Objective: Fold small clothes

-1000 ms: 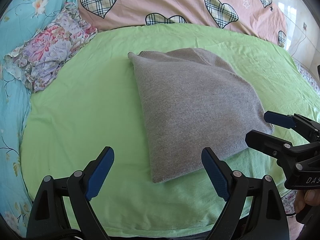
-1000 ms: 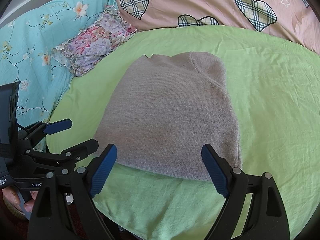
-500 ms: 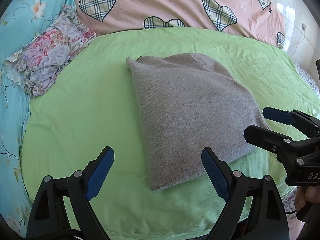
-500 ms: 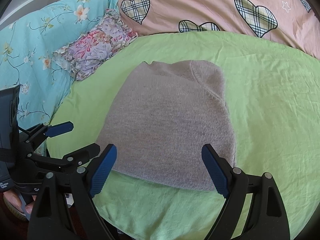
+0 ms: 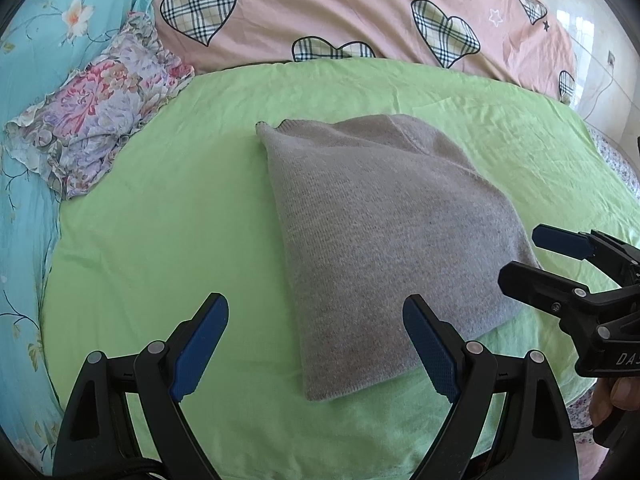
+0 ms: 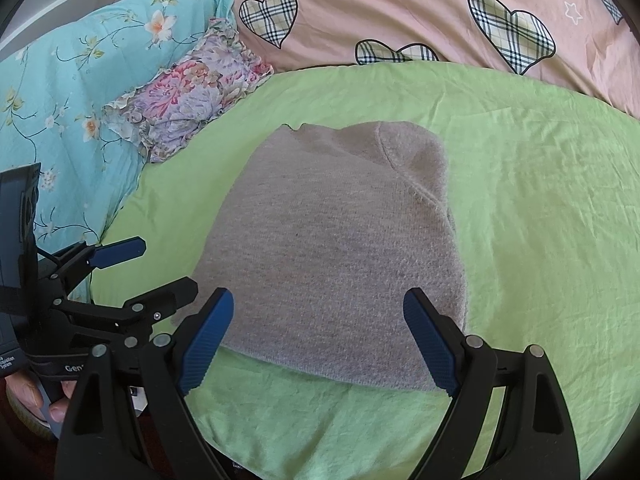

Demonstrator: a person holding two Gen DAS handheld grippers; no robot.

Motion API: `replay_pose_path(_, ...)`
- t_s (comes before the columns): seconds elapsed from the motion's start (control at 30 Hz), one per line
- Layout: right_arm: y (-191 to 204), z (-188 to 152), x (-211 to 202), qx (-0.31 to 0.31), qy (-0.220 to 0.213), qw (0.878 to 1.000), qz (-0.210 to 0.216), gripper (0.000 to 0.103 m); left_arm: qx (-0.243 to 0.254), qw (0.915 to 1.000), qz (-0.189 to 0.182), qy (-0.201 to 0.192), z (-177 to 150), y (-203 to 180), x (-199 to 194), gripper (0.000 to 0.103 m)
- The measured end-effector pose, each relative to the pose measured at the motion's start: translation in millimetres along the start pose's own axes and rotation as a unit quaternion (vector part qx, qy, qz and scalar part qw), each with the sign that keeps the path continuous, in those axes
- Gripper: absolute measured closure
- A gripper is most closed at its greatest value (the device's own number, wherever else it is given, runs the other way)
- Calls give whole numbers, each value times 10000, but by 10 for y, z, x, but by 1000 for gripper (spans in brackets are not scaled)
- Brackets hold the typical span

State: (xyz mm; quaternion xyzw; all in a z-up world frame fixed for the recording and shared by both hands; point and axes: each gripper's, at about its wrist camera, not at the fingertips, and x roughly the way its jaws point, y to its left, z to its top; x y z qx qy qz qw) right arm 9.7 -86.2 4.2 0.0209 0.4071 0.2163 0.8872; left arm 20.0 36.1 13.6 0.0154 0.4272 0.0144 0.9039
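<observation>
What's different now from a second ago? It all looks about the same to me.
Both grippers, left and right, drew back slightly toward the person, so the folded grey sweater sits a little farther off. Nothing was grasped or released. Both stay open; the sweater lies unmoved on the green sheet.

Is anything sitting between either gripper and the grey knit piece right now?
Nothing visible. The grey knit garment lies flat on the green sheet, with only bare sheet between it and the open left gripper and open right gripper. The floral cloth lies off to the far left, clear of both.
</observation>
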Motion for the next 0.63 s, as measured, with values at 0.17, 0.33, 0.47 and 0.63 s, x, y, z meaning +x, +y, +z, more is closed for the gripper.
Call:
replay_pose_path(0.17,-66,37,-1,62,-40,10000,-25,16,-33,10000,23,8,58,2,34,13)
replay_pose_path(0.33,-135,84,41,93,-38,9999,-13,16,-12,10000,77,9,125,-2,82,13)
replay_pose_path(0.47,-203,109,90,172,-15,9999,-4,16,-12,9999,103,57,155,-11,129,13)
replay_pose_path(0.63,-274,143,130,177,-1,9998,39,16,-9,9999,71,74,165,-34,172,13)
